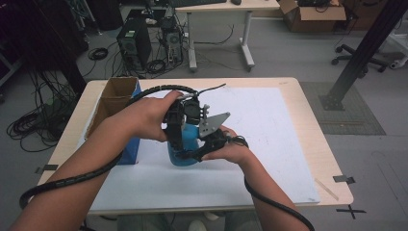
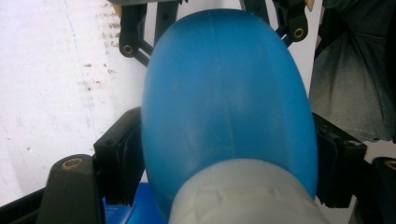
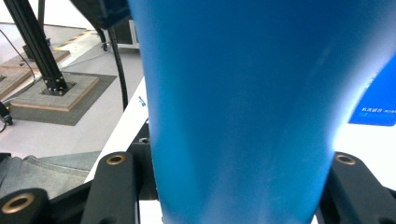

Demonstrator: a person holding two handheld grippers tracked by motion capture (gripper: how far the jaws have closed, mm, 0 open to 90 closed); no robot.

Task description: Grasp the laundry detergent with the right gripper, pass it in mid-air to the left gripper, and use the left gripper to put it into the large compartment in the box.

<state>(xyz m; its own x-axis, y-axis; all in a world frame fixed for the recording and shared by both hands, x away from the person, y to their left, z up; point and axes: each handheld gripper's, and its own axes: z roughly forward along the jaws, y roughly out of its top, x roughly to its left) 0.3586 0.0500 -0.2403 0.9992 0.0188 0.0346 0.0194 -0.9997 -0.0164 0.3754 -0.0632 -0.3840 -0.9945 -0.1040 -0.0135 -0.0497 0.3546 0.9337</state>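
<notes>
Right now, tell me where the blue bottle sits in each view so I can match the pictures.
High view: the blue bottle stands at the picture's centre on the white table mat, between both hands.
Left gripper view: it runs up the middle, rounded body between the left claw pads, pale cap end at the bottom.
Right gripper view: its body spans the centre, clamped in the right claw.
Shared landmark: the white mat.

Between the black jaws of the left gripper (image 2: 224,172) sits a bright blue bottle (image 2: 224,98) with a pale grey cap (image 2: 243,196) at its near end. The right gripper (image 3: 233,186), also black with brass-coloured pins, clamps the same plain blue body. Beneath both lies a white sheet (image 1: 260,125) with faint brownish specks, on a light wood table (image 1: 312,139). Left of the grippers stands a brown cardboard box (image 1: 113,98) with a blue side.
</notes>
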